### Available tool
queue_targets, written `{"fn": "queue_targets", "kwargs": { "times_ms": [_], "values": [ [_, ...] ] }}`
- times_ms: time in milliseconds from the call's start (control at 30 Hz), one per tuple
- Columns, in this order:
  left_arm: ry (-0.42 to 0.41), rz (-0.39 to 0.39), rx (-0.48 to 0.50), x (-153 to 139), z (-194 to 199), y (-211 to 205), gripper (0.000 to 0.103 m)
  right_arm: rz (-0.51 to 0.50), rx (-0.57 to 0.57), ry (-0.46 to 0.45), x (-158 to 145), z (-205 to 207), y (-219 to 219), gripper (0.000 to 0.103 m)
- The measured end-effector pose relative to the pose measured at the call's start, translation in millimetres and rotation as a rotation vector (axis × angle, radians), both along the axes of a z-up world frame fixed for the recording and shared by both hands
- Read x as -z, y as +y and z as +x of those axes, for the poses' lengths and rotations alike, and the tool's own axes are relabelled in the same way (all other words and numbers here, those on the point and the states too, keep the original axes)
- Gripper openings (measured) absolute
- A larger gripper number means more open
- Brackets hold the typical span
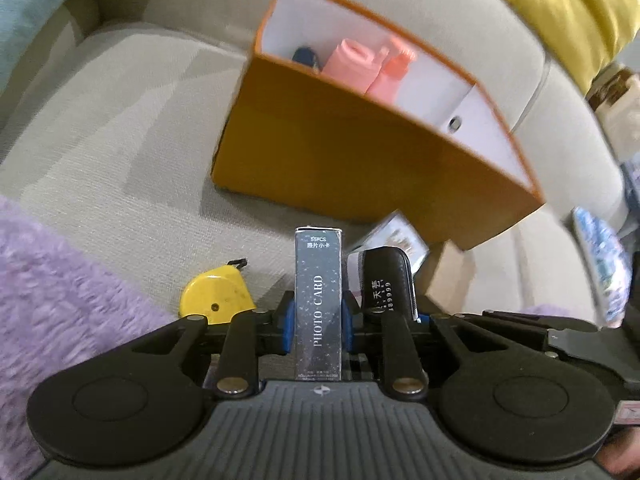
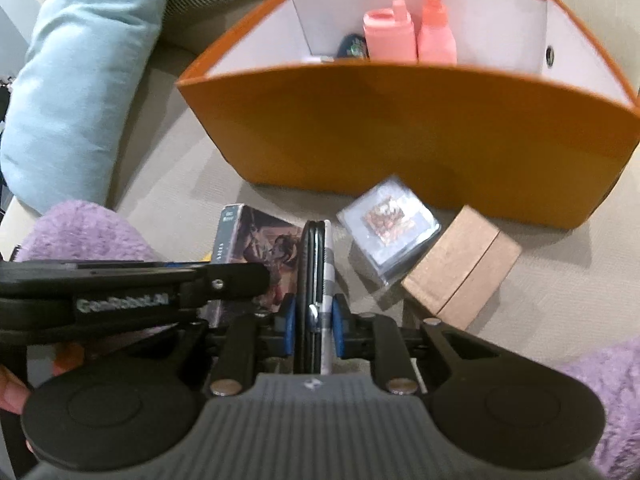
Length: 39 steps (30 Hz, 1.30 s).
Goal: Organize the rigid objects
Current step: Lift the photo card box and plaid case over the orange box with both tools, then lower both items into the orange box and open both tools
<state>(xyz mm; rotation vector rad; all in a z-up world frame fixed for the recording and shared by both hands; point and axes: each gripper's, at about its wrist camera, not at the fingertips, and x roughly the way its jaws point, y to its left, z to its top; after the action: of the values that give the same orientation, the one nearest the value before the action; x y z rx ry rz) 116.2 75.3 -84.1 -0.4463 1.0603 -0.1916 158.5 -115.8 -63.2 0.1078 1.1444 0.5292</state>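
With both items gripped in front of the orange open-topped cardboard box (image 2: 400, 120), the left gripper (image 1: 319, 316) clamps the silver photo-card box (image 1: 319, 304) and the right gripper (image 2: 314, 320) clamps the slim black case (image 2: 309, 276); the next move likely requires lifting both over the near wall.

Left hand-held gripper (image 1: 318, 320): matte black linkage arms, two big round black discs w/ recessed centres, silver rivets at pivots, blue pads (image 1: 289, 320) on fingers, grey ribbed body w/ small white logo mid-top. Right hand-held gripper (image 2: 314, 326): same build, black arms, blue pads (image 2: 337, 330), silver rivets, grey ribbed housing + logo. Raised "GenRobot.AI" lettering on black side arm seen in right wrist view. Fuzzy lilac sleeves (image 2: 608, 392), fleece-like pile; fingertips at frame edges.
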Motion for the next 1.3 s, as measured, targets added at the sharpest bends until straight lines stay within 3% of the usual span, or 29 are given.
{"fn": "queue_targets", "kwargs": {
  "times_ms": [200, 400, 567, 667, 833, 1100, 1300],
  "values": [
    [-0.096, -0.047, 0.014, -45, -16, 3, 0.025, 0.065, 0.032, -0.060, -40, -6, -28, 0.019],
    [-0.214, -0.043, 0.050, -100, -13, 2, 0.025, 0.130, 0.088, -0.159, -90, 0, -56, 0.019],
    [-0.303, -0.059, 0.065, -141, 14, 3, 0.025, 0.176, 0.151, -0.215, -123, 26, -82, 0.019],
    [-0.302, -0.086, 0.065, -151, 40, 3, 0.025, 0.191, 0.180, -0.239, -133, 49, -88, 0.019],
    [-0.180, -0.152, 0.070, -124, 99, -5, 0.025, 0.185, 0.212, -0.162, -116, 99, -84, 0.019],
    [0.024, -0.103, 0.131, -52, 172, -20, 0.025, 0.123, 0.179, 0.062, -41, 168, -68, 0.019],
    [0.167, -0.082, 0.117, -13, 210, -24, 0.025, 0.106, 0.181, 0.190, 1, 203, -68, 0.019]
  ]
}}
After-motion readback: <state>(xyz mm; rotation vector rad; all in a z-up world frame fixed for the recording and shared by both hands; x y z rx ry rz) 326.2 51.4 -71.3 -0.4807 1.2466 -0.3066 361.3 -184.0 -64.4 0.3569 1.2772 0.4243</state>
